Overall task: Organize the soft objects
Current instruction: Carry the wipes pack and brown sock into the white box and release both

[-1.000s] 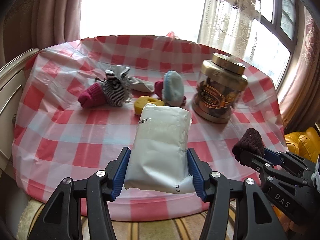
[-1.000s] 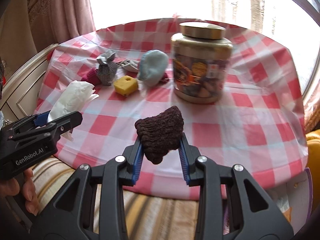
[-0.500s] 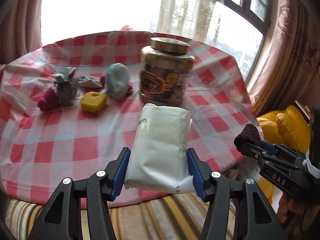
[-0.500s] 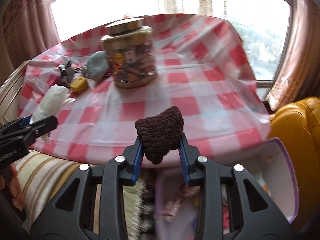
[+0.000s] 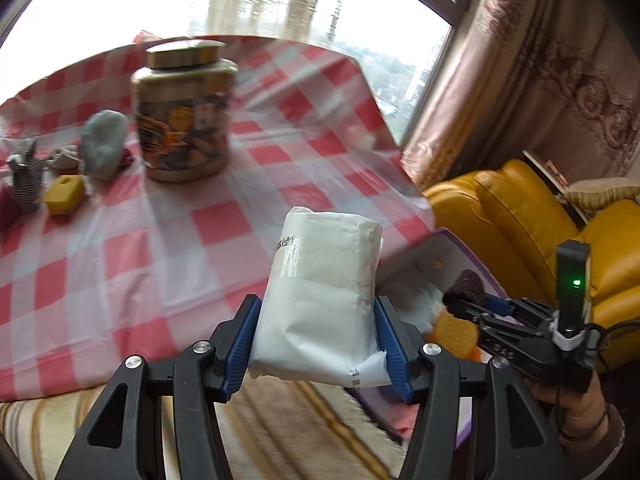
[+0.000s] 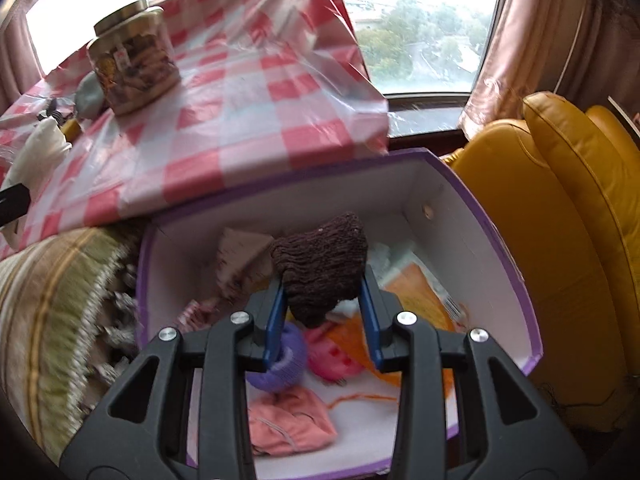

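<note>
My left hand-held gripper [image 5: 316,344] is clenched on a white plastic-wrapped soft pack [image 5: 320,300], its blue pads pressed against both sides, and I carry it past the near right corner of the bench [image 5: 168,240], which is covered in a red-and-white checked cloth. My right hand-held gripper [image 6: 323,318] grips a dark brown knitted piece [image 6: 322,266] between its pads and holds it over the open purple-rimmed box [image 6: 472,208] that sits below the bench's right edge, between the bench and a yellow leather armchair [image 6: 560,216]. In the left view that same right hand-held gripper shows at the lower right, with my hand [image 5: 576,404] around its handle and the box rim behind it. Inside the box lie a purple knitted item [image 6: 280,364], a pink soft toy [image 6: 332,356], a pink folded garment [image 6: 292,424], an orange-and-white packet [image 6: 420,292] and a pale cardboard-like piece [image 6: 240,256]; the brown piece hangs above them without touching. Back on the bench stand a big gold-lidded jar [image 5: 182,112], a pale blue soft item [image 5: 104,148] just beside it, a yellow sponge block [image 5: 64,194] and a striped grey cloth bundle [image 5: 26,176] near the left edge. A striped fringed cover [image 6: 52,300] hangs at the box's left side.
</note>
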A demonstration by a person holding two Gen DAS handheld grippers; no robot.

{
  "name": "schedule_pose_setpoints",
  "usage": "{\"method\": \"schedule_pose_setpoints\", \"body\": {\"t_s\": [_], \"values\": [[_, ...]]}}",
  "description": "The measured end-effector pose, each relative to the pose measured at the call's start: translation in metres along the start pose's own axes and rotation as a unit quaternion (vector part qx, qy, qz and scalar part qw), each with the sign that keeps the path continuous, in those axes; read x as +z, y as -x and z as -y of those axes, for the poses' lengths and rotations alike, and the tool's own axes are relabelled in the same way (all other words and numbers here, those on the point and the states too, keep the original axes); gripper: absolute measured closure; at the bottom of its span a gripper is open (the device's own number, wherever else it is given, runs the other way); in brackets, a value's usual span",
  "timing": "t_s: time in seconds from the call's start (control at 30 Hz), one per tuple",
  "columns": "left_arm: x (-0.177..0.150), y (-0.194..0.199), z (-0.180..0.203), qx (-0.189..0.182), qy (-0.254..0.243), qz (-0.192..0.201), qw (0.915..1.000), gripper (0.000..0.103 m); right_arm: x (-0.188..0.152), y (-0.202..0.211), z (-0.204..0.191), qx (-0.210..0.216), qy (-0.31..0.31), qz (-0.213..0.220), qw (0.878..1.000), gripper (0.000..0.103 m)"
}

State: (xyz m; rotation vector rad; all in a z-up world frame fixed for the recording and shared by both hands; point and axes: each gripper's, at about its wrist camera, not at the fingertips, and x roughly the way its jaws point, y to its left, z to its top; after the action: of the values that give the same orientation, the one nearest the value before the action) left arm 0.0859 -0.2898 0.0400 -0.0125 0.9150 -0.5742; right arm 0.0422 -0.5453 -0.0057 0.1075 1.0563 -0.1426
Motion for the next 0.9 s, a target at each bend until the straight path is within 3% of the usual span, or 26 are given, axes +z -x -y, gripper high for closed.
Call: {"method": "schedule_pose_setpoints", "body": {"t_s": [0.2,0.27,0.33,0.37,0.9], "values": [[-0.012,-0.013,0.036,-0.045,-0.023,-0.038,0.9980,0.045,-0.016,0.001,0.012,-0.006,0.004,-0.021,1.000,0.060],[-0.014,-0.016,0.045,-0.061,-0.027,-0.046,0.9967,0.043,-0.018,0.003,0.014,-0.008,0.003,-0.026,1.000,0.054],[-0.017,-0.021,0.054,-0.085,-0.034,-0.065,0.9937,0.037,-0.020,0.004,0.016,-0.013,0.003,-0.028,1.000,0.037],[-0.019,-0.025,0.057,-0.090,-0.038,-0.074,0.9924,0.030,-0.020,0.005,0.017,-0.018,0.002,-0.026,0.999,0.035],[-0.017,-0.018,0.033,-0.070,0.003,-0.060,0.9958,0.029,-0.007,0.001,-0.015,0.013,0.018,-0.022,1.000,0.034]]}}
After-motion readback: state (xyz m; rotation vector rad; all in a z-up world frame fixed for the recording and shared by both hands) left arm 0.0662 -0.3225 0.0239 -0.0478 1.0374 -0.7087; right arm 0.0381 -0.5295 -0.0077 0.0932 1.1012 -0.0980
